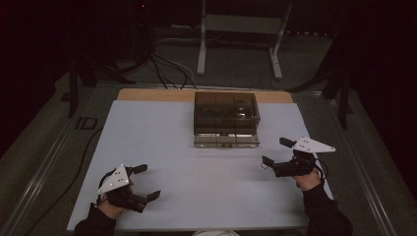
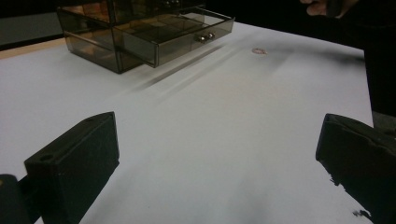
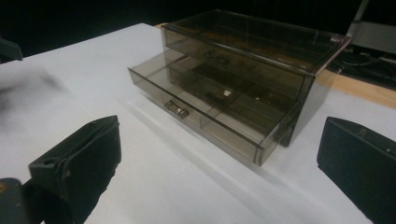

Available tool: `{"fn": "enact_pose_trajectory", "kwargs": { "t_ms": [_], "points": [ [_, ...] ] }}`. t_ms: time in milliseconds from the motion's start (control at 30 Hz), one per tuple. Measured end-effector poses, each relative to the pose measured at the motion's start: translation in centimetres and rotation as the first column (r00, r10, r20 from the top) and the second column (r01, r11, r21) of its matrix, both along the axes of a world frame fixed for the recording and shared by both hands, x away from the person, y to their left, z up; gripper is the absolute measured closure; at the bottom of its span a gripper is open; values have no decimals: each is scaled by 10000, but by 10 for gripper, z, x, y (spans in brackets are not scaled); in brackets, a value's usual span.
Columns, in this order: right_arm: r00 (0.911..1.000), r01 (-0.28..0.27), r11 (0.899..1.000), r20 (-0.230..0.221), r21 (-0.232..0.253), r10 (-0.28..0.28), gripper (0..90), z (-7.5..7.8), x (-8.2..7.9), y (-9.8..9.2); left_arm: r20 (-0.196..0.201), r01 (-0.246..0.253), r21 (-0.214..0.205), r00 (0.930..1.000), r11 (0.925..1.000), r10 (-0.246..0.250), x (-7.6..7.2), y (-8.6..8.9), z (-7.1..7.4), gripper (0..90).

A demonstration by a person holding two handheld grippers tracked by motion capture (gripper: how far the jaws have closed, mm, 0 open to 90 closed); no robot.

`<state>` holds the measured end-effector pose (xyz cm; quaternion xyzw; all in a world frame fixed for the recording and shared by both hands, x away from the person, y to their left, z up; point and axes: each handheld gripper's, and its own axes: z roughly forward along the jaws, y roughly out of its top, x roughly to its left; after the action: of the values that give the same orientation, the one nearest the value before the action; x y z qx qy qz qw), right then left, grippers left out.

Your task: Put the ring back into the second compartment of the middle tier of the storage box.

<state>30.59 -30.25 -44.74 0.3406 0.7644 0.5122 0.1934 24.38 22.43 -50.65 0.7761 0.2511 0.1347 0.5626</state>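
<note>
Two tongs and one smoked-plastic drawer box are on the white surface (image 1: 196, 191). The left tongs (image 1: 150, 182) sit at the near left corner, held low in the person's left hand (image 1: 109, 206), jaws wide and empty, pointing right. The drawer box (image 1: 226, 119) stands at centre far side with its lower drawer (image 3: 205, 119) pulled out; the right tongs (image 1: 274, 152) lie well apart at its right, jaws wide, empty, pointing left.
</note>
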Motion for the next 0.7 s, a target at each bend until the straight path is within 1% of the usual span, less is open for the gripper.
{"fn": "enact_pose_trajectory", "kwargs": {
  "t_ms": [200, 267, 367, 433, 467, 500, 533, 667, 700],
  "points": [
    [9995, 153, 9999, -267, -53, -154, 0, -7, 8, -4, -10, 27, 28, 10000, 10000, -27, 0, 0, 0, 9],
    [9989, 238, 9996, -411, -155, -244, 0, -12, 12, -5, -22, 32, 77, 10000, 10000, -32, 0, 0, -1, 9],
    [9979, 313, 9994, -555, -149, -321, 0, -17, 15, -6, -42, 23, 23, 10000, 10000, -23, 0, 0, 0, 9],
    [9969, 394, 9991, -674, -140, -402, 0, -22, 16, -6, -22, 27, 82, 10000, 10000, -27, 0, -1, -1, 9],
    [9969, 394, 9991, -674, -140, -402, 0, -22, 16, -6, -22, 27, 82, 10000, 10000, -27, 0, -1, -1, 9],
    [9953, 531, 9984, -802, -205, -546, 18, -28, 18, -7, -46, 16, 114, 10000, 9999, -16, 0, 0, -1, 9],
    [9946, 551, 9982, -873, -227, -569, 18, -30, 19, -8, -31, 11, 104, 10000, 9999, -11, 0, 0, -1, 9],
    [9922, 632, 9974, -1053, -351, -666, 19, -34, 21, -9, -25, 8, 77, 10000, 10000, -8, 0, 0, -1, 9],
    [9910, 685, 9966, -1118, -460, -732, 29, -36, 22, -10, -45, 30, 108, 10000, 9999, -29, 0, 0, -1, 9]
  ]
}}
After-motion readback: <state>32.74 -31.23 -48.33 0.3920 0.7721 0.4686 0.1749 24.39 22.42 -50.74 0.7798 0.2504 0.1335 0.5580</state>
